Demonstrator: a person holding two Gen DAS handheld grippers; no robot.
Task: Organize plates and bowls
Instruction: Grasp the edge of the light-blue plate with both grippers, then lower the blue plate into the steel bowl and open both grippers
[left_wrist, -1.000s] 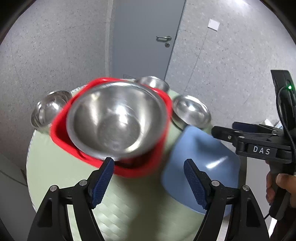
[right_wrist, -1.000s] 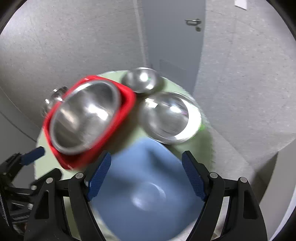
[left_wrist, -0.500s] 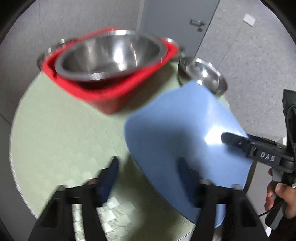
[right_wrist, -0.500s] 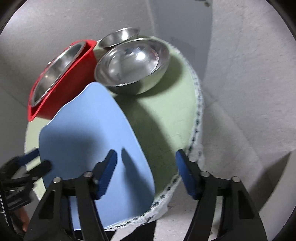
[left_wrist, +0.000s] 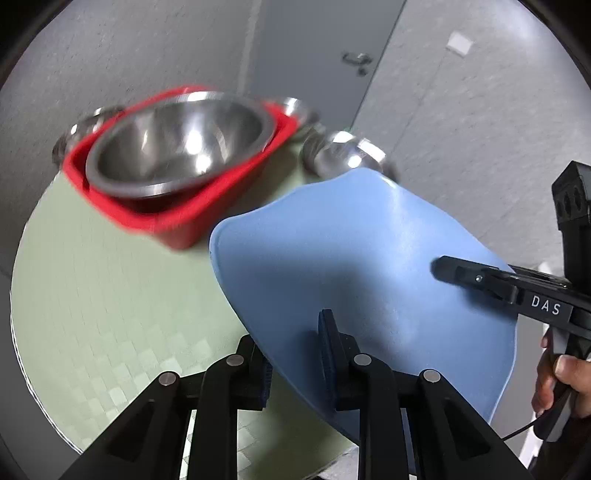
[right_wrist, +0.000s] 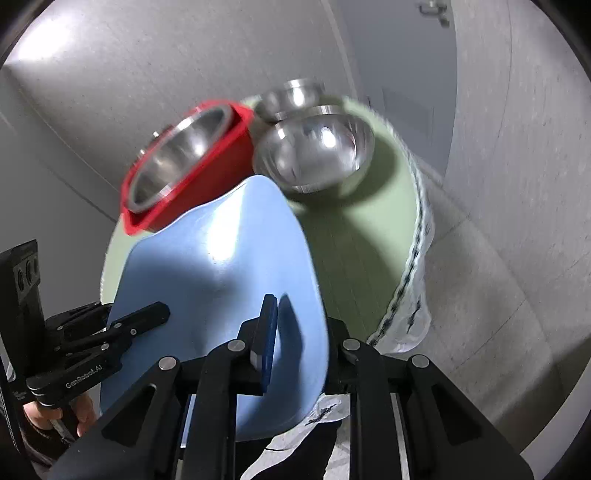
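Note:
A light blue plate (left_wrist: 354, 266) is held tilted above the round green table (left_wrist: 103, 295). My left gripper (left_wrist: 295, 354) is shut on its near rim. My right gripper (right_wrist: 295, 343) is shut on the opposite rim, and the plate (right_wrist: 218, 277) fills the lower left of the right wrist view. A large steel bowl (left_wrist: 177, 136) sits inside a red tub (left_wrist: 192, 218). Another steel bowl (right_wrist: 314, 151) stands beside the tub, with a smaller steel bowl (right_wrist: 291, 96) behind it.
A small steel bowl (left_wrist: 77, 125) peeks out behind the red tub on the left. The table's edge (right_wrist: 413, 236) with a hanging white cloth lies to the right. A grey door (left_wrist: 314, 55) and grey floor lie beyond the table.
Both grippers have closed on the blue plate's rims and lifted it off the table, tilted. A second ago both were open above the plate lying flat.

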